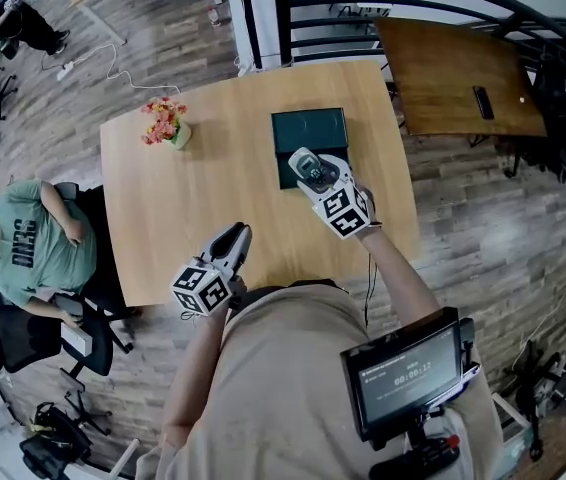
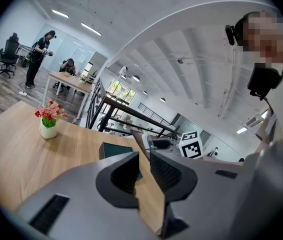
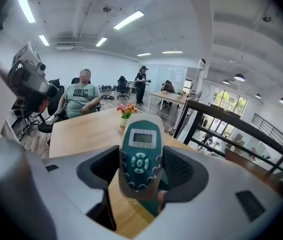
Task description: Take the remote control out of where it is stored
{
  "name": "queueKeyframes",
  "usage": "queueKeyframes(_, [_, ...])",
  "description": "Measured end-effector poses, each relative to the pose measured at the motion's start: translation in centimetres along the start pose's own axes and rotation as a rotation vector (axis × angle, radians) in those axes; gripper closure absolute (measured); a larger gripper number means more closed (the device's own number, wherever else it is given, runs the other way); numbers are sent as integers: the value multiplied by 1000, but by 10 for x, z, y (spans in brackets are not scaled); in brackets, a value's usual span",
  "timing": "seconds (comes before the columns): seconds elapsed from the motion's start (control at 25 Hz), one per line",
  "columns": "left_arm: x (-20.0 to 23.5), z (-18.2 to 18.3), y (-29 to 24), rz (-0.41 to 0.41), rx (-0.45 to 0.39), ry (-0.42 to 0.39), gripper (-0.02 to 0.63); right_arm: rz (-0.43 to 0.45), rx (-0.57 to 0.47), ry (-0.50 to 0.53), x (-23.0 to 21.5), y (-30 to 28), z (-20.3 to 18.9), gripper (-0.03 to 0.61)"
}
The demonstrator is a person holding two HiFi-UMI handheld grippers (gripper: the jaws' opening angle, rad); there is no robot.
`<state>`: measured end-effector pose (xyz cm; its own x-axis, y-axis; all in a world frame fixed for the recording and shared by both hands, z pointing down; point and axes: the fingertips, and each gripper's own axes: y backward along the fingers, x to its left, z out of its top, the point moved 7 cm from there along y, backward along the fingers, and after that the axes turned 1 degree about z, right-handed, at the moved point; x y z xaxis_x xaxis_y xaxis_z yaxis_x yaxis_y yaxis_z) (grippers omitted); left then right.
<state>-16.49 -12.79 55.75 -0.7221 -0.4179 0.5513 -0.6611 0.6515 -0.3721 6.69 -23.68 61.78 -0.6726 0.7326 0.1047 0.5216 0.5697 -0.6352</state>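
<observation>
- My right gripper [image 3: 140,170] is clamped on the remote control [image 3: 142,139], its screen end sticking out past the jaws.
- The remote hangs over the near edge of the dark green box [image 1: 308,133] on the wooden table [image 1: 203,208].
- My left gripper [image 2: 141,171] is empty, with its jaws a narrow gap apart.

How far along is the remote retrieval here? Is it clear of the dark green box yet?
Done: the remote is gripped in the right tongs and appears lifted clear of the dark green box on the table. In hand: only that grip; the left tongs are empty, jaws slightly apart. Left: probably just setting the remote down somewhere.
</observation>
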Motion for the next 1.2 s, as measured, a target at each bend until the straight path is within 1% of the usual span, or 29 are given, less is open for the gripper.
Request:
queueKeyframes(0.24, [-9, 12, 0, -9, -55, 4, 541, -3, -52, 15, 2, 37, 20, 295])
queueKeyframes(0.6, [-15, 55, 16, -4, -151, -15, 541, -17, -112, 24, 7, 95, 52, 295])
queueKeyframes(0.76, [-13, 64, 20, -6, -183, -16, 541, -29, -142, 28, 12, 115, 63, 295])
queueKeyframes(0.96, [-13, 61, 18, -24, -176, -16, 541, -44, -158, 23, 20, 136, 69, 295])
queueKeyframes(1.2, [-15, 58, 21, -83, -141, -28, 541, -90, -155, 1, 35, 155, 74, 295])
